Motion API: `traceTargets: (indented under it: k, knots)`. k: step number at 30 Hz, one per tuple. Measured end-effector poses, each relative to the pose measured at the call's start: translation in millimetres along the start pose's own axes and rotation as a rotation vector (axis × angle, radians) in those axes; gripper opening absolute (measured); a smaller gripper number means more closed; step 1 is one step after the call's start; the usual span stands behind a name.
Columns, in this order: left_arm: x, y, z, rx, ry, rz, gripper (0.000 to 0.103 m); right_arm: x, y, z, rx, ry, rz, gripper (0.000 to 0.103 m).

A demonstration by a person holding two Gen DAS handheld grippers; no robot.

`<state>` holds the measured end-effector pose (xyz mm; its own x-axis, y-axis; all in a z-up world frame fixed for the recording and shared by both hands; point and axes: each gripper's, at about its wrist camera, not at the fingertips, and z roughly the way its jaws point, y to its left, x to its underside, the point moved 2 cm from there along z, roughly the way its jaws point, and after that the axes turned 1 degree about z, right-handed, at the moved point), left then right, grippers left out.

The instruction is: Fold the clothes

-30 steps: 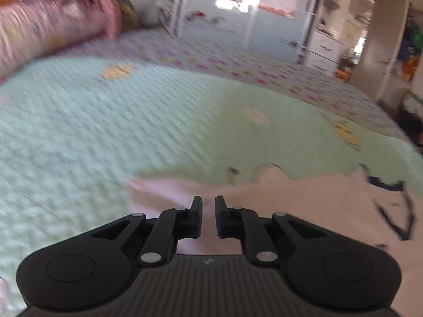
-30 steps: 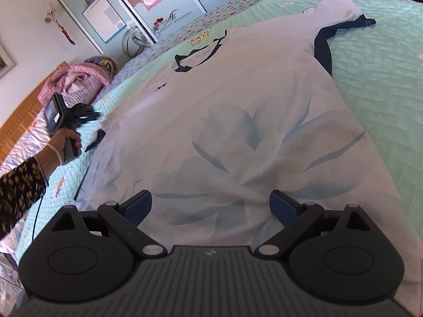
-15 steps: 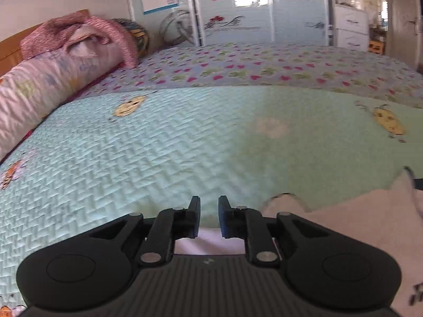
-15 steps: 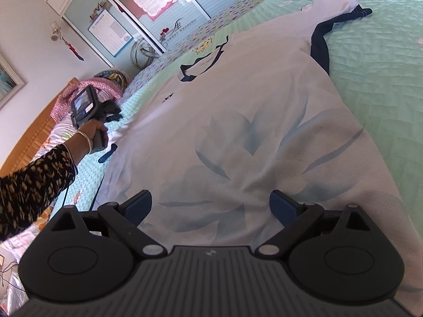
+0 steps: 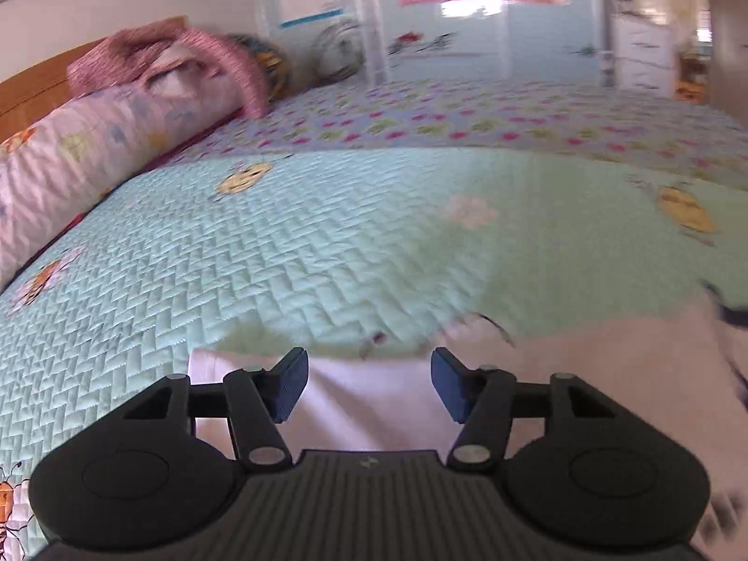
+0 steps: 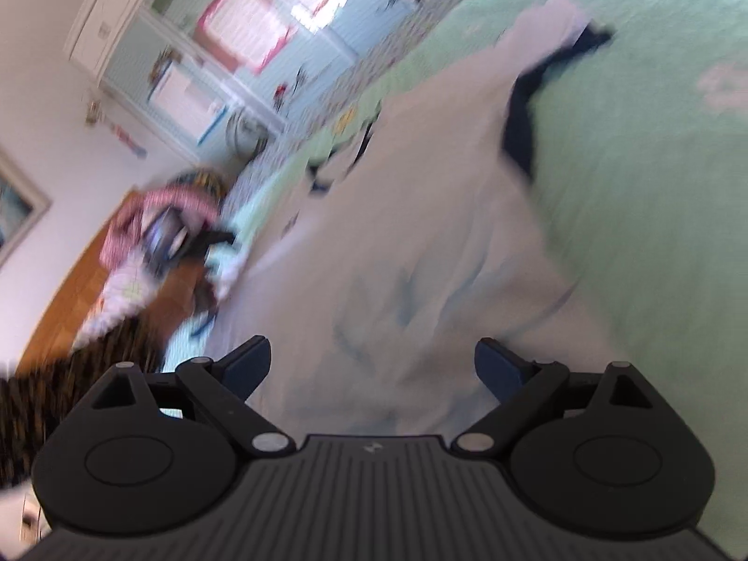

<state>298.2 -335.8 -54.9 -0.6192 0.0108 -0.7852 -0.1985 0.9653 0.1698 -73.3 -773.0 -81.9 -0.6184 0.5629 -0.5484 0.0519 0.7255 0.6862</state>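
Note:
A white T-shirt (image 6: 444, 215) with a pale blue flower print lies spread flat on the mint quilted bedspread (image 5: 327, 243). It has a navy sleeve edge (image 6: 519, 112) and a navy collar (image 6: 336, 159). My left gripper (image 5: 367, 360) hovers over the shirt's near edge (image 5: 364, 402). Its jaws are opening, the cloth lies below them, and neither pad presses on it. My right gripper (image 6: 372, 346) is open wide above the shirt's lower part and holds nothing. The right wrist view is blurred. It shows the left gripper (image 6: 219, 237) at the shirt's left side, held by a hand with a patterned sleeve (image 6: 61, 402).
A long pink floral bolster (image 5: 79, 159) with a pink blanket (image 5: 187, 61) on it lies along the wooden headboard (image 5: 32, 84) at the left. A flowered sheet (image 5: 467, 126) covers the far part of the bed. Wardrobe doors (image 5: 467, 32) stand beyond.
My left gripper's jaws have gone from a narrow gap to wide apart, and its view has swung left towards the headboard. The right gripper has rolled and shifted, its jaws still wide.

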Motion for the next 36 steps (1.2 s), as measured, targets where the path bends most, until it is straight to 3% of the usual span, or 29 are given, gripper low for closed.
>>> traceTargets:
  k: [3, 6, 8, 11, 14, 20, 21, 23, 25, 30, 33, 36]
  knots:
    - [35.8, -15.1, -57.3, 0.159, -0.018, 0.088, 0.066, -32.1, -12.6, -4.9, 0.115, -0.108, -0.027, 0.094]
    - [77.8, -29.6, -110.9, 0.312, 0.040, 0.095, 0.073, -71.3, -31.4, 6.4, 0.236, -0.187, -0.083, 0.094]
    - [102.2, -36.5, -135.4, 0.417, 0.107, 0.088, 0.073, -98.2, -46.2, 19.8, 0.333, -0.227, -0.091, 0.085]
    - [136.5, -41.3, -161.7, 0.505, 0.179, 0.058, 0.073, -133.0, -76.7, 39.8, 0.361, -0.265, 0.014, 0.076]
    - [162.5, -42.2, -173.1, 0.520, 0.234, -0.005, 0.074, -157.6, -95.6, 60.1, 0.386, -0.300, 0.074, 0.072]
    - [182.5, -53.7, -188.7, 0.498, 0.192, 0.031, 0.078, -174.1, -109.2, 94.4, 0.479, -0.297, -0.005, 0.069]
    - [184.0, -55.6, -190.1, 0.498, 0.187, 0.036, 0.082, -172.5, -106.0, 97.0, 0.495, -0.293, -0.042, 0.062]
    - [182.5, -59.0, -188.6, 0.496, 0.183, 0.049, 0.088, -170.7, -106.6, 97.5, 0.517, -0.295, -0.070, 0.022]
    - [184.4, -59.4, -192.3, 0.489, 0.178, 0.060, 0.093, -170.1, -112.8, 94.5, 0.531, -0.303, -0.059, 0.001]
    - [188.4, -63.6, -194.1, 0.485, 0.161, 0.085, 0.098, -172.4, -124.2, 79.1, 0.541, -0.294, -0.050, 0.000]
    - [190.7, -66.2, -194.7, 0.484, 0.152, 0.101, 0.102, -175.9, -121.8, 75.8, 0.501, -0.287, -0.087, 0.001]
    - [192.1, -70.0, -195.5, 0.472, 0.148, 0.124, 0.103, -182.1, -115.2, 78.8, 0.446, -0.269, -0.165, 0.008]
